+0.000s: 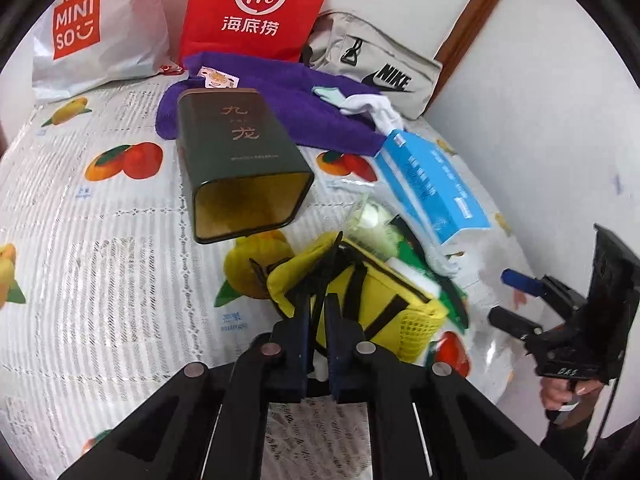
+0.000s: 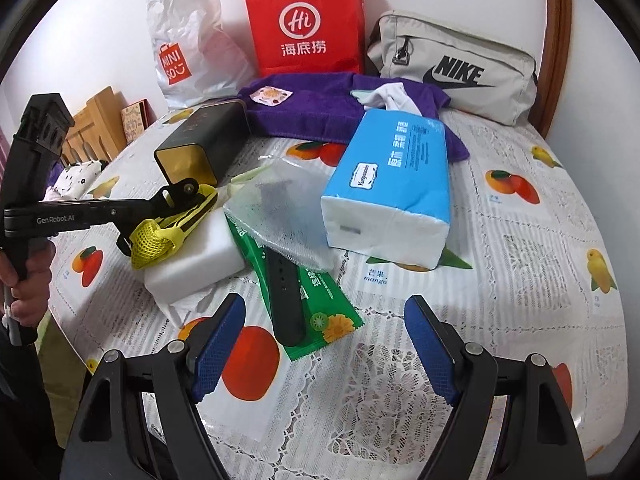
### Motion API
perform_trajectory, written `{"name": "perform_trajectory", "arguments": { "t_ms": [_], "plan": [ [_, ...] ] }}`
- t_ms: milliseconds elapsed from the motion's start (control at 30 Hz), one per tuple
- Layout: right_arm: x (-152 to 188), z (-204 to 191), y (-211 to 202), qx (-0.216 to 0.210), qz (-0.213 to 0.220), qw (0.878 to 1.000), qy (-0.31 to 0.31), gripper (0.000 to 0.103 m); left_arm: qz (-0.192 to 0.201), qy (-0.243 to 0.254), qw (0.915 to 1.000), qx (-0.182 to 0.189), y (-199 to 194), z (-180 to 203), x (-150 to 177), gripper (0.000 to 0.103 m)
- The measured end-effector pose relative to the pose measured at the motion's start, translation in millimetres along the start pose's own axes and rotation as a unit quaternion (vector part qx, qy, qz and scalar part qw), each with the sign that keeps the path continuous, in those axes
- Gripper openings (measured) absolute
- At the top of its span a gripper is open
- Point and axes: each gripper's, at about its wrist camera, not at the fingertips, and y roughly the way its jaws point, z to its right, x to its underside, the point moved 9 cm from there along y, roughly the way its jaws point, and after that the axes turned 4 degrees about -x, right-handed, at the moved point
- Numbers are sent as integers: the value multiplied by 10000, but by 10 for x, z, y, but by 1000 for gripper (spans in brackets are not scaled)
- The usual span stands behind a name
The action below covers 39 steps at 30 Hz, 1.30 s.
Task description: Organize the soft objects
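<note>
A yellow pouch with black straps and a mesh end lies on the fruit-print tablecloth. My left gripper is shut on its black strap at the near edge. In the right wrist view the left gripper pinches the yellow pouch, which rests on a white foam block. My right gripper stands open above the cloth, just short of a green wipes packet and a black watch strap. Nothing is between its fingers. A blue tissue pack and a purple towel lie behind.
A dark green tin lies on its side, mouth toward me. A clear plastic bag covers the wipes. Along the wall stand a Miniso bag, a red paper bag and a grey Nike bag. White socks lie on the towel.
</note>
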Motion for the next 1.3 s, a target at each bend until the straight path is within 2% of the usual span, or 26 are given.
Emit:
{"name": "perform_trajectory", "arguments": {
  "t_ms": [133, 367, 500, 633, 800, 867, 1000, 1133, 1200, 1233, 1267, 1300],
  "plan": [
    [24, -15, 45, -38, -72, 10000, 12, 81, -51, -100, 9999, -10, 35, -62, 14, 8],
    [44, -35, 99, -81, -144, 9999, 17, 81, -207, 109, 9997, -59, 212, 58, 41, 9],
    [32, -69, 91, -74, -110, 9999, -65, 81, -61, 281, 9995, -162, 214, 92, 3, 5],
    [-56, -75, 55, -78, 76, 9999, -62, 81, 218, 119, 9997, -76, 12, 45, -71, 5],
    [-217, -135, 60, -34, 312, 9992, -230, 79, 384, -35, 9989, -282, -191, -125, -155, 5],
    [-280, -211, 108, -40, 366, 9985, -400, 77, 381, -93, 9987, -331, -208, -191, -162, 5],
    [-356, -353, 272, -84, 325, 9978, -572, 69, 289, -197, 9988, -331, -146, -298, -116, 5],
    [-416, -395, 460, 104, 253, 9977, -623, 68, 98, -280, 9992, -260, -51, -350, -29, 5],
    [-434, -405, 506, 135, 262, 9975, -635, 65, -7, -376, 9991, -180, -2, -364, -5, 11],
    [-448, -415, 523, 111, 277, 9975, -640, 63, -43, -368, 9992, -162, 16, -357, 9, 21],
    [-453, -425, 530, 64, 283, 9976, -627, 52, -93, -345, 9992, -189, 44, -347, 20, 28],
    [-454, -446, 543, -40, 269, 9977, -618, 40, -158, -299, 9991, -271, 76, -348, 33, 42]
  ]
}}
